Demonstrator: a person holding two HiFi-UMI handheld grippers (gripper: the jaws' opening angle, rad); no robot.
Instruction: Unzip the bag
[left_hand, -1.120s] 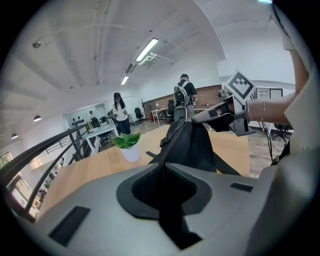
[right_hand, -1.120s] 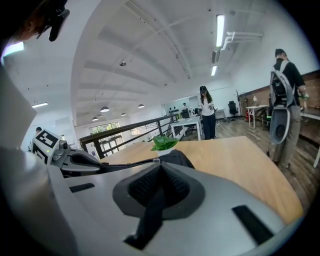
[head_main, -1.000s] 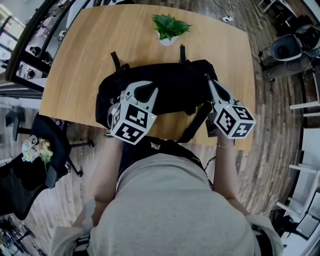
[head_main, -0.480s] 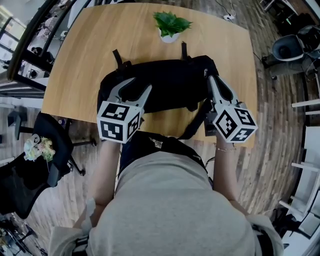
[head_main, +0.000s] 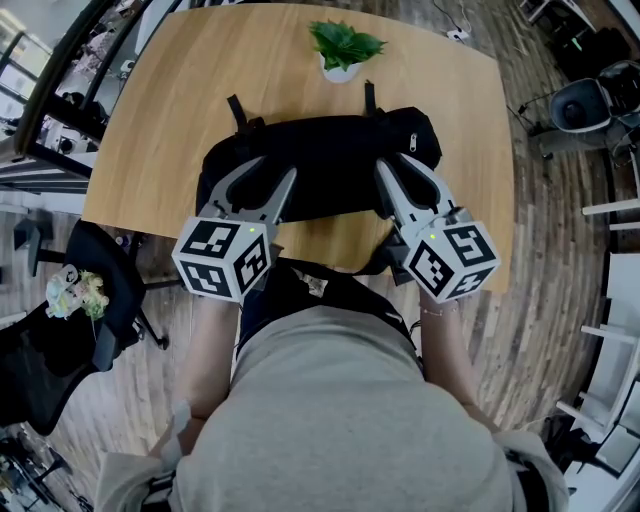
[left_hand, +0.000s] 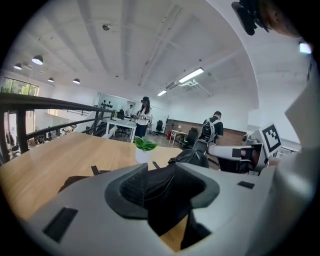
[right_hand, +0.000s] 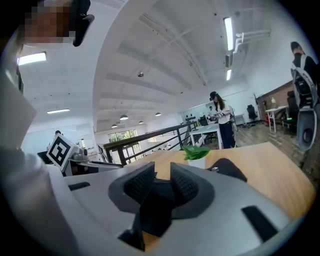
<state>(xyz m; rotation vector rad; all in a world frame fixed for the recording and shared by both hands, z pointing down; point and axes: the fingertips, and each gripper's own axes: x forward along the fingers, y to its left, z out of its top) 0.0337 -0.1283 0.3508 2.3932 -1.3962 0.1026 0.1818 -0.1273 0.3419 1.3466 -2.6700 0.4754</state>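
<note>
Wooden table (head_main: 140, 130) seen from above, with a black bag (head_main: 330, 160) lying crosswise on its near half, long side toward the person. Two short straps (head_main: 237, 110) poking out from the bag's far edge toward a small white pot (head_main: 340, 72) holding a green plant (head_main: 343, 45). Pot just beyond the bag, apart from it, near the table's far edge. A small zipper pull (head_main: 413, 142) showing on the bag's right end. Inside of the bag not visible in any view.

Left gripper (head_main: 270, 170) over the bag's near left part, jaws spread wide. Dark fabric of the bag visible in the gap between the ribbed pads (left_hand: 131, 187), not pressed by them. Right gripper (head_main: 392, 165) over the bag's near right part, jaws close together with a narrow gap between the pads (right_hand: 140, 184). Black fabric behind and below that gap, nothing clearly pinched.

Around the table:
- plank floor (head_main: 550, 270)
- a black office chair (head_main: 60, 340) at the left, near the table's corner
- another dark chair (head_main: 590, 95) farther off at the upper right
- a dark railing (head_main: 60, 90) along the left side

Grey shirt (head_main: 340, 420) of the person filling the bottom of the head view. In the gripper views, beyond the table: desks, a standing figure (left_hand: 144, 111) behind the plant, a second figure (left_hand: 214, 125) with a backpack farther right, and long ceiling lamps (left_hand: 192, 75) overhead.
</note>
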